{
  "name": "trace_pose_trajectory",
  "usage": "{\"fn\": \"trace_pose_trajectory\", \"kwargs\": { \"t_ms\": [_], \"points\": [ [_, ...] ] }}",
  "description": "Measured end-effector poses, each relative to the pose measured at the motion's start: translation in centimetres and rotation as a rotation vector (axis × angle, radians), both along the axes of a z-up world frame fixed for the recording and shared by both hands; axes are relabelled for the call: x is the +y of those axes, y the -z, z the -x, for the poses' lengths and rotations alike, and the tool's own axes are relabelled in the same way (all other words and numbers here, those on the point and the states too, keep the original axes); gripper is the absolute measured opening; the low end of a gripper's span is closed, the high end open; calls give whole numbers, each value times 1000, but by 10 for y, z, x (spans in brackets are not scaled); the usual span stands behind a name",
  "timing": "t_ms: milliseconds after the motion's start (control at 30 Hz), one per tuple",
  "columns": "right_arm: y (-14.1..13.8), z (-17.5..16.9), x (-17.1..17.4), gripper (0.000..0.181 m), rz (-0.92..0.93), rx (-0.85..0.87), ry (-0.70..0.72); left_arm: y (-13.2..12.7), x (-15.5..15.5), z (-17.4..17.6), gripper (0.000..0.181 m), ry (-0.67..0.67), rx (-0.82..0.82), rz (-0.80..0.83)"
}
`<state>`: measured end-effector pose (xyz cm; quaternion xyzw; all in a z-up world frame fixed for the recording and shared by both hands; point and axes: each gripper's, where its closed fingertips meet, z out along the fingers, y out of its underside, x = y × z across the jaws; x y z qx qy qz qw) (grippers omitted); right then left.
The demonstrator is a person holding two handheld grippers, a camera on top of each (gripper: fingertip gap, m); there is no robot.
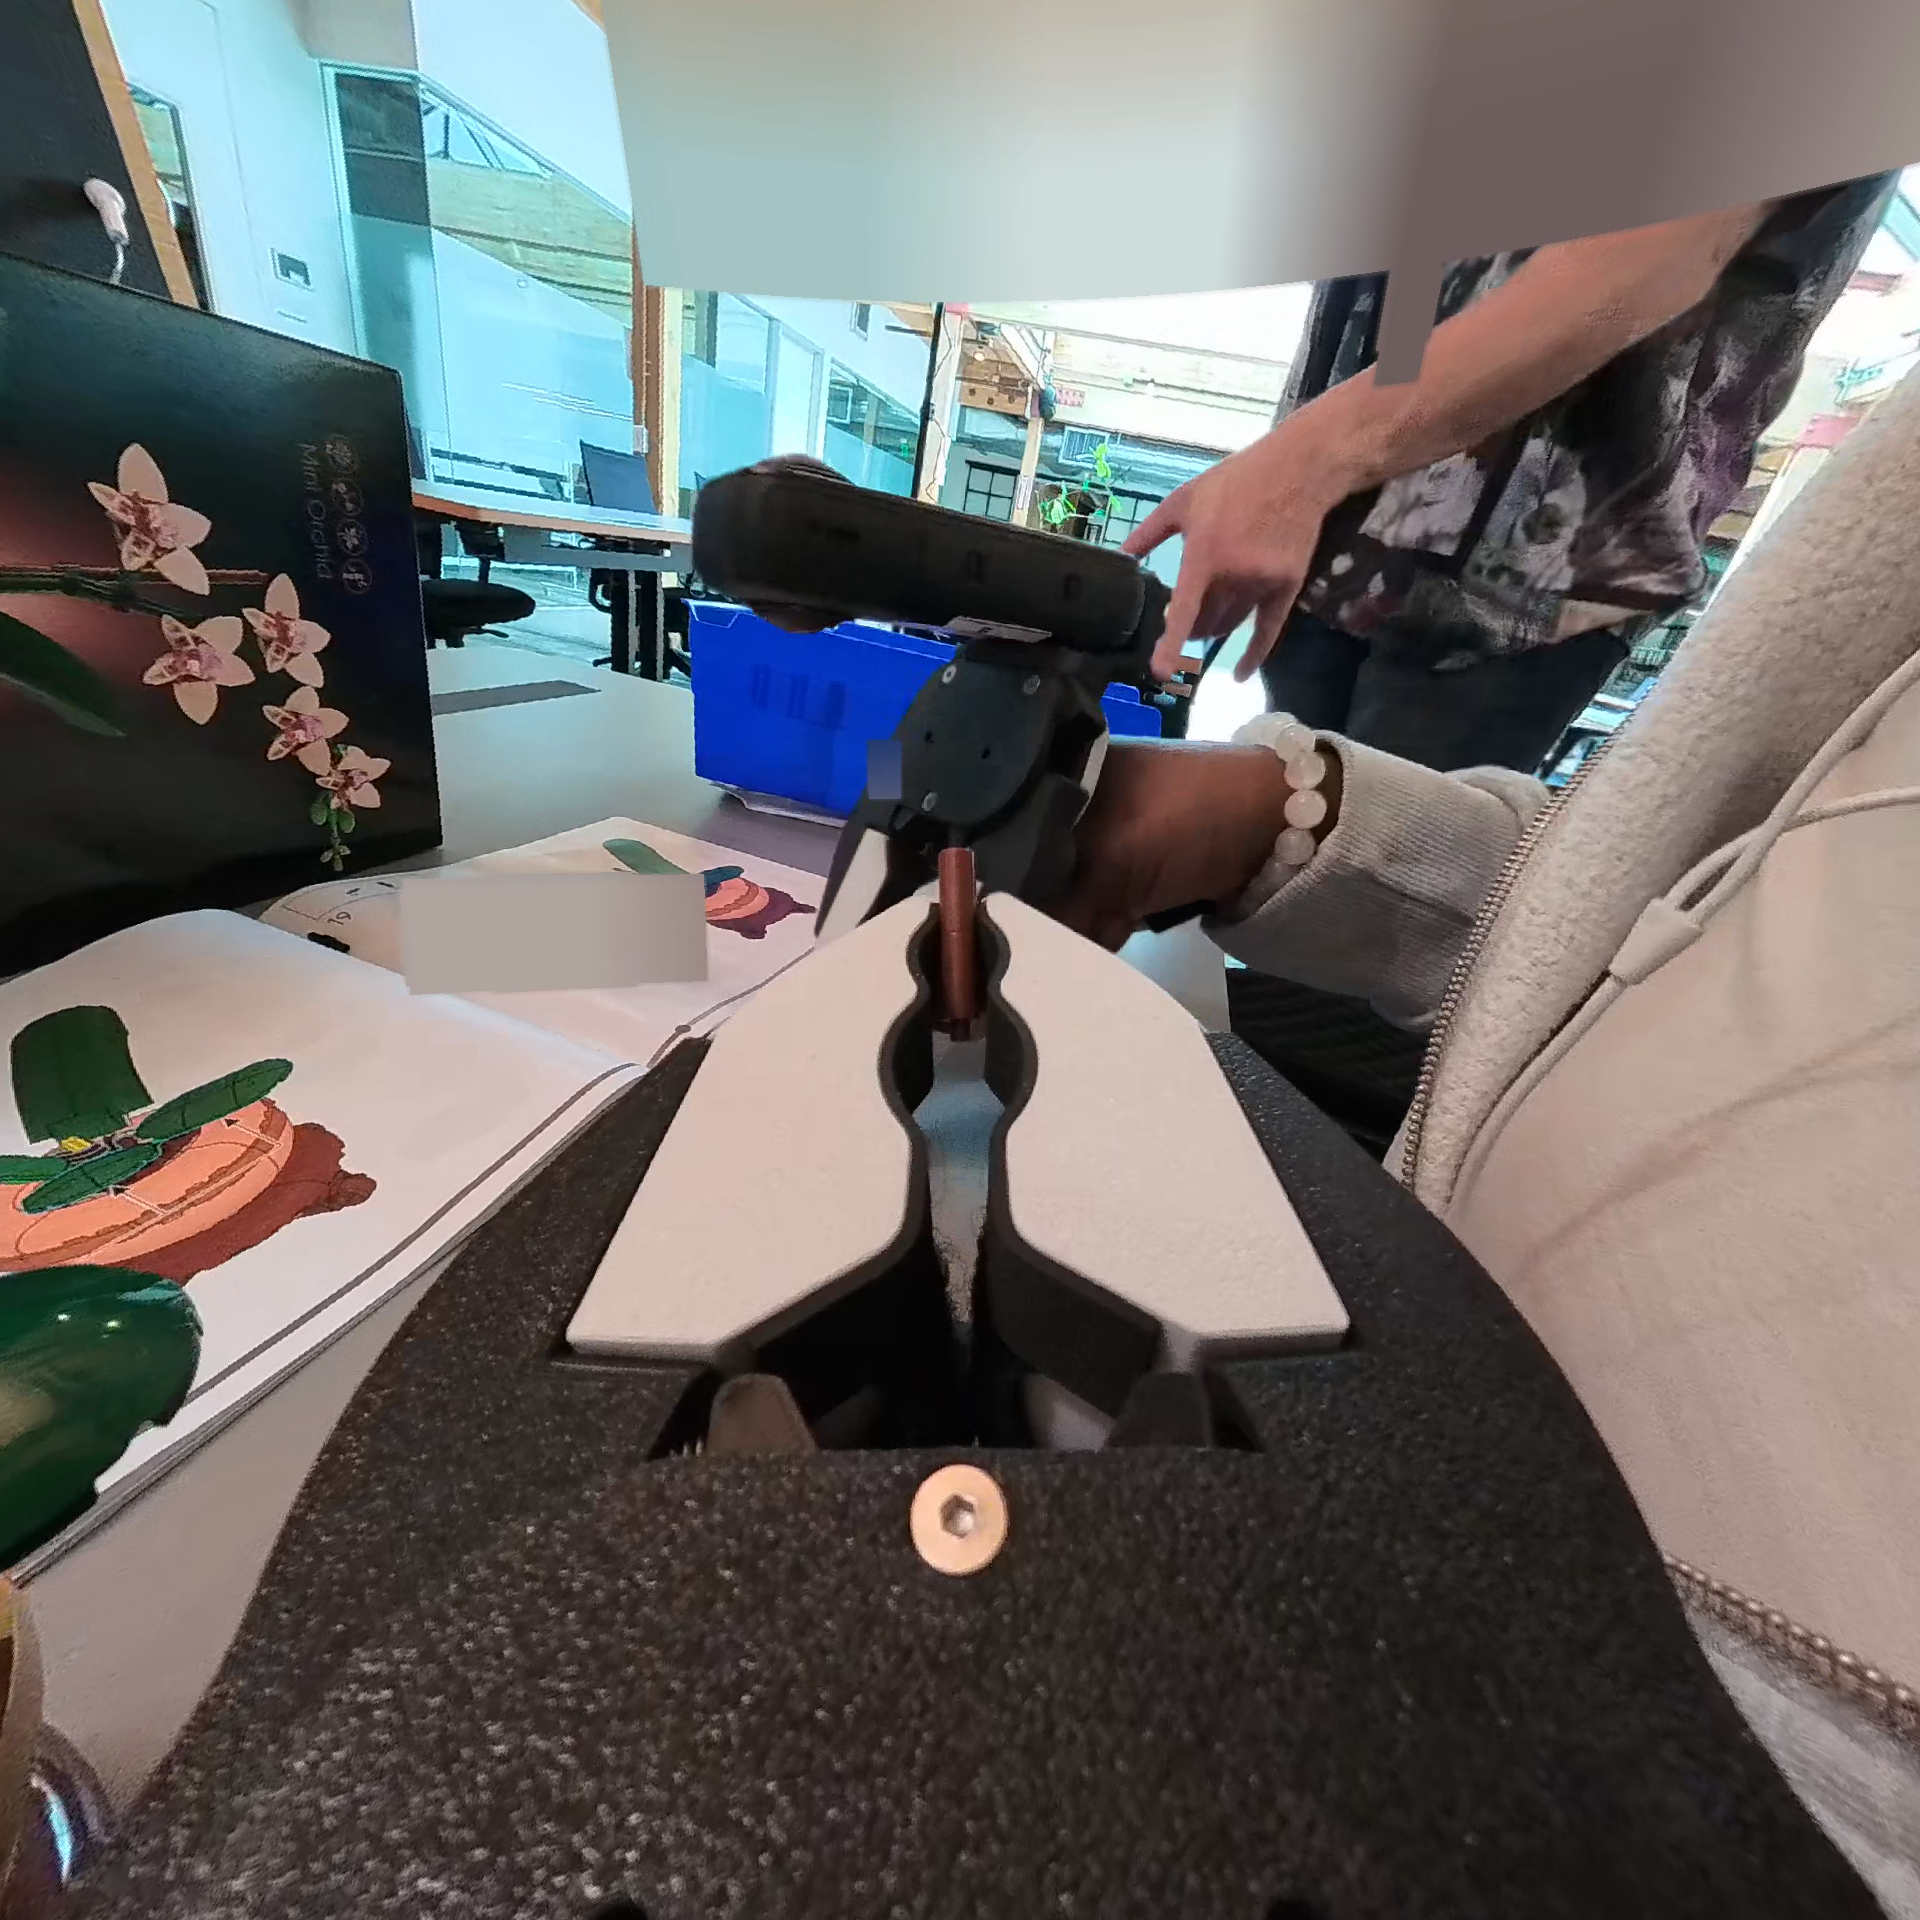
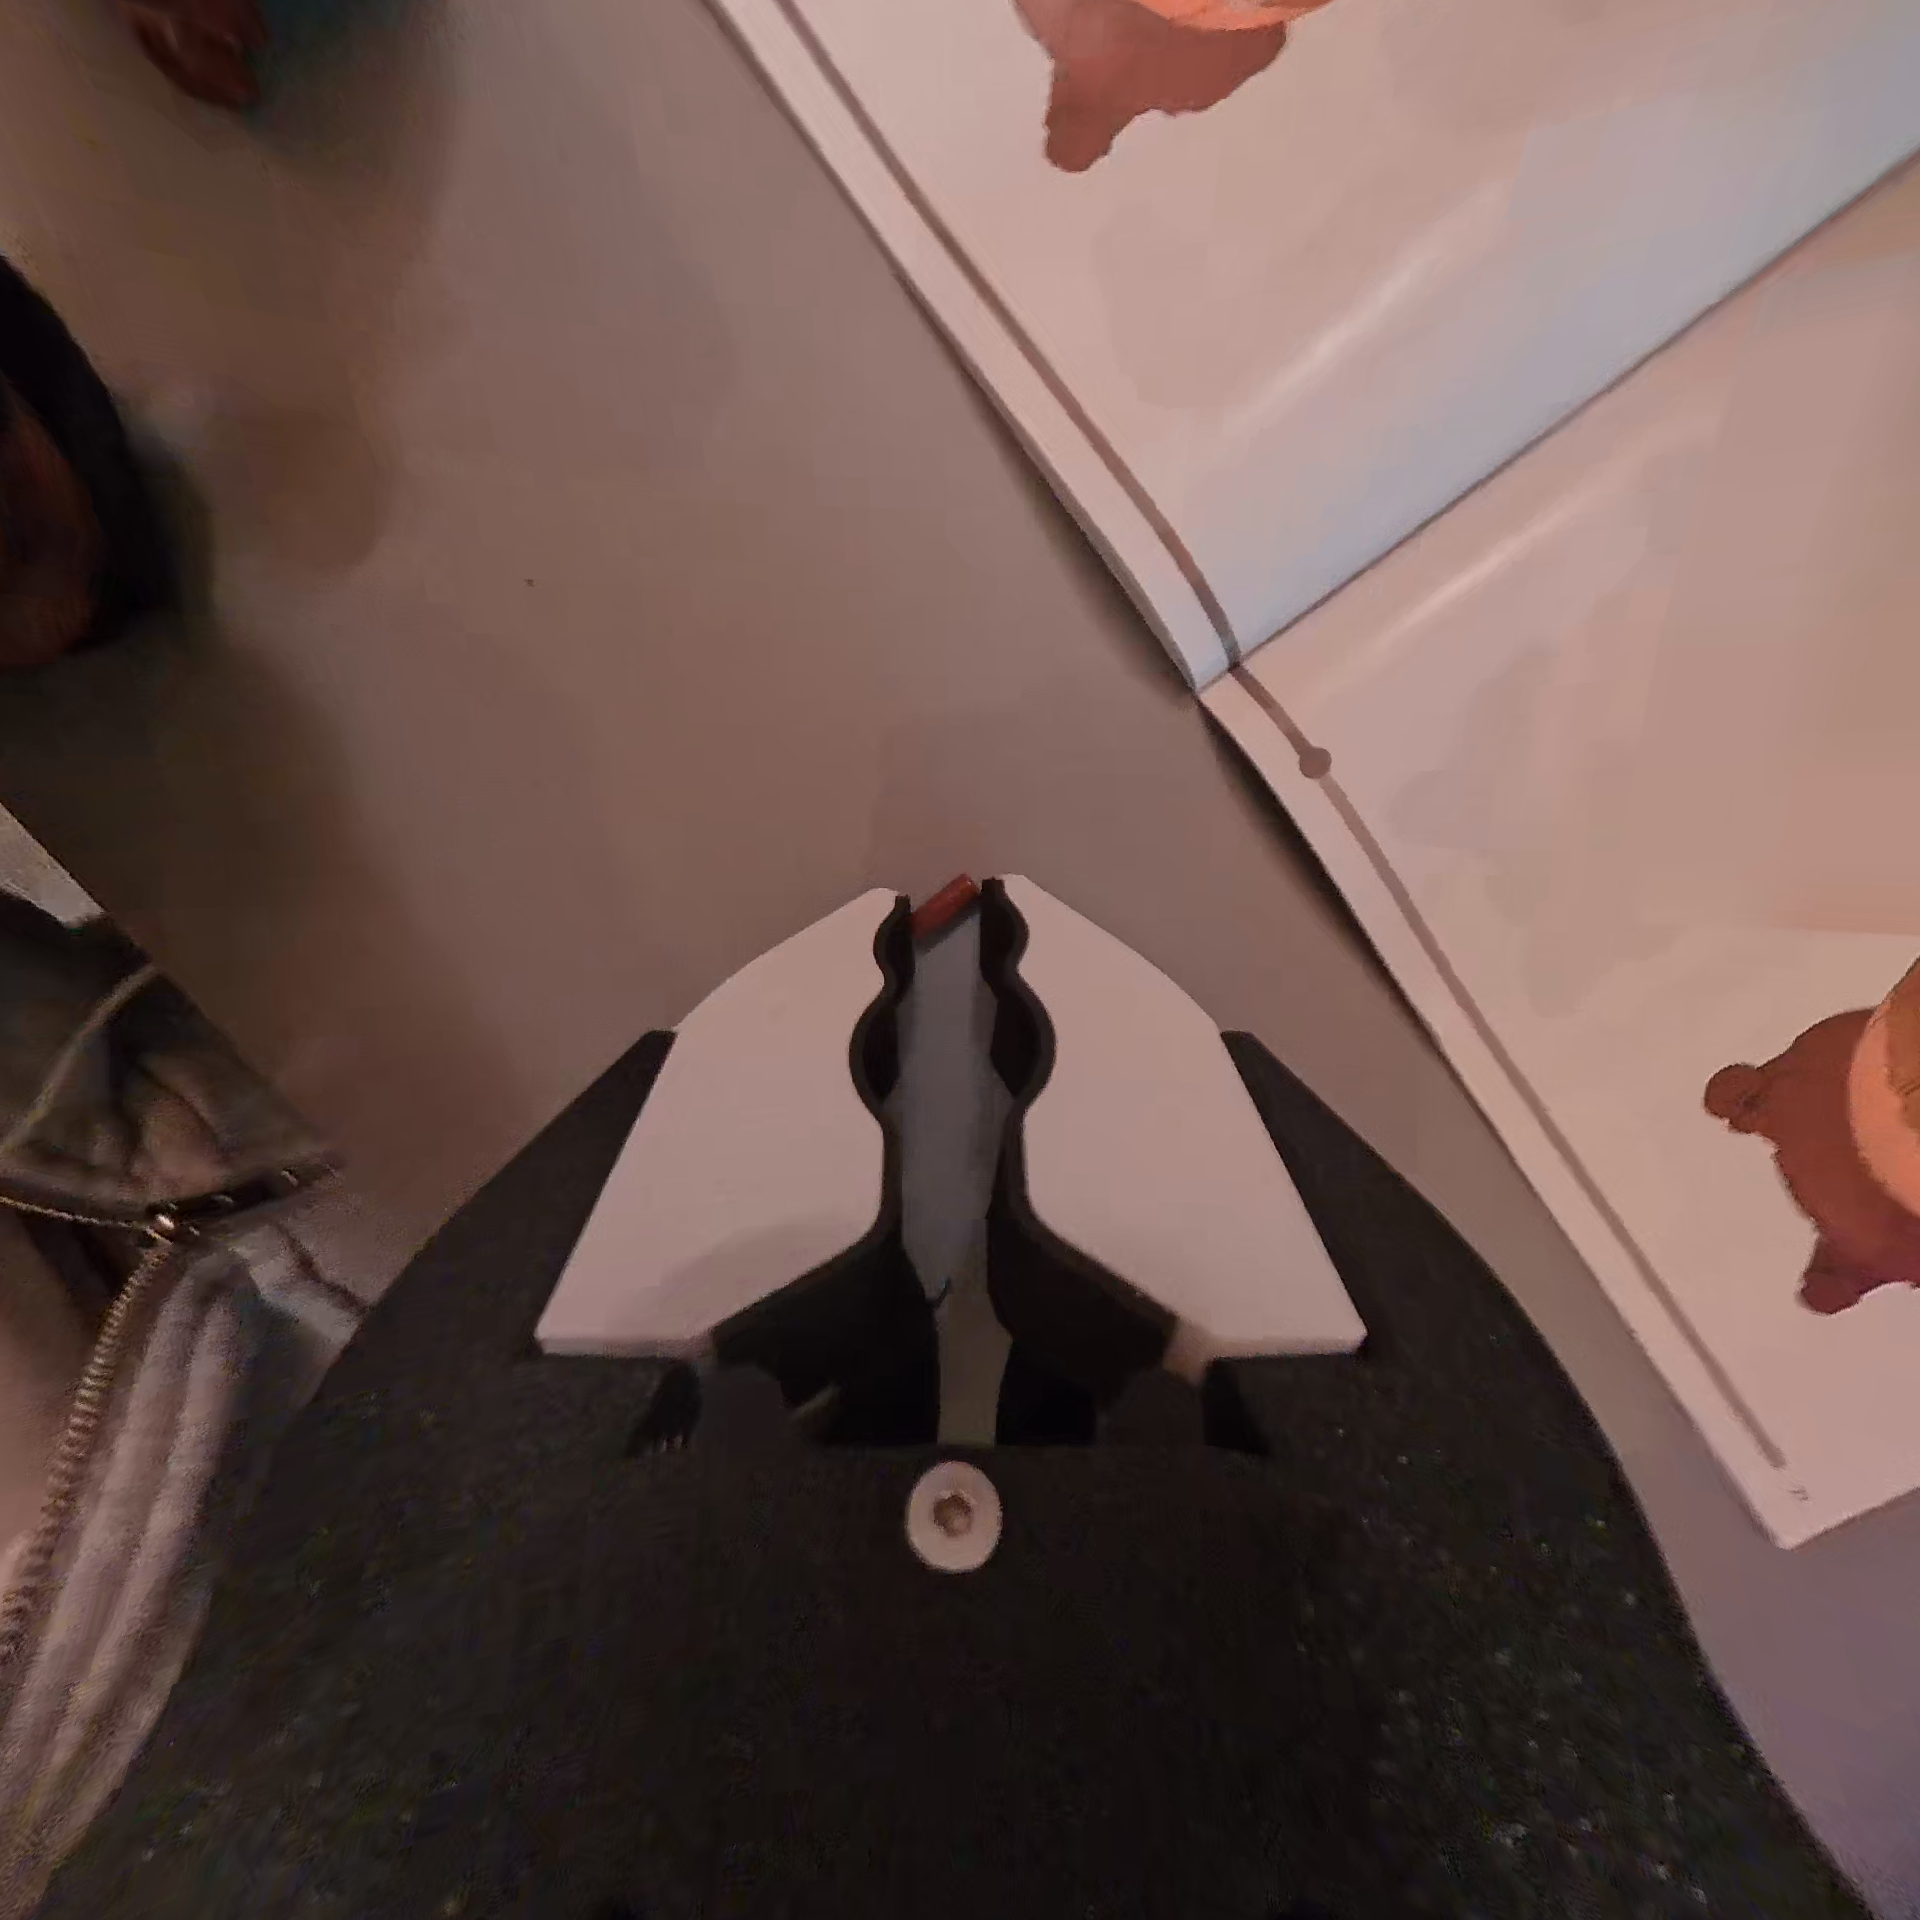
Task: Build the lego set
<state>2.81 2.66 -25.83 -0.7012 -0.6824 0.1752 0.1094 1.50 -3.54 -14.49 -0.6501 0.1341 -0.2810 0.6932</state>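
Note:
My left gripper (image 1: 956, 909) is shut on a thin brown Lego rod (image 1: 956, 961) and holds it upright, above the table; the rod's top sticks out past the fingertips. My right gripper (image 2: 945, 896) points down at the grey table (image 2: 623, 520), nearly shut, with a small reddish-brown piece (image 2: 943, 902) pinched at its tips. In the left wrist view the right gripper (image 1: 844, 902) shows just behind the rod, held by a hand with a white bead bracelet. Whether that small piece touches the rod I cannot tell.
An open instruction booklet (image 1: 312, 1039) lies on the table and shows at the right of the right wrist view (image 2: 1455, 416). A black set box (image 1: 208, 623) stands at the left, a blue bin (image 1: 790, 717) behind. A green leaf piece (image 1: 83, 1382) is at the lower left. Another person's hand (image 1: 1226, 582) reaches in behind. Some 12 cm of space lies between my two pairs of fingers.

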Motion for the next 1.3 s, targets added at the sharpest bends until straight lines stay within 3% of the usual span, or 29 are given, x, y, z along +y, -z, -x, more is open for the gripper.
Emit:
{"fn": "trace_pose_trajectory", "kwargs": {
  "t_ms": [100,333,500,600,767,867,1067,1167,1200,1300],
  "points": [
    [0,-1,-1,12,-95,-57,-190,0,0,-1,3,1,10,0],
    [0,-8,-2,12,-295,-156,-789,2,2,-8,3,8,37,5],
    [0,-22,18,11,-399,-233,-1017,-3,6,-14,3,13,26,3],
    [0,-24,20,11,-399,-185,-1082,-2,9,-18,3,5,52,8],
    [-1,-24,20,12,-379,-74,-1099,0,16,-25,3,-2,95,23],
    [-7,-16,27,29,-404,63,-1010,-1,18,-28,3,-9,116,19],
    [-71,-10,50,55,-242,600,-583,-3,22,-28,3,-17,140,22],
    [-79,-18,56,84,-130,694,-424,3,28,-27,3,-11,148,41],
    [-75,-21,50,80,-96,682,-436,4,29,-28,3,-4,152,40],
    [-51,-26,40,22,-165,531,-550,7,32,-28,3,7,168,37]
  ]
}}
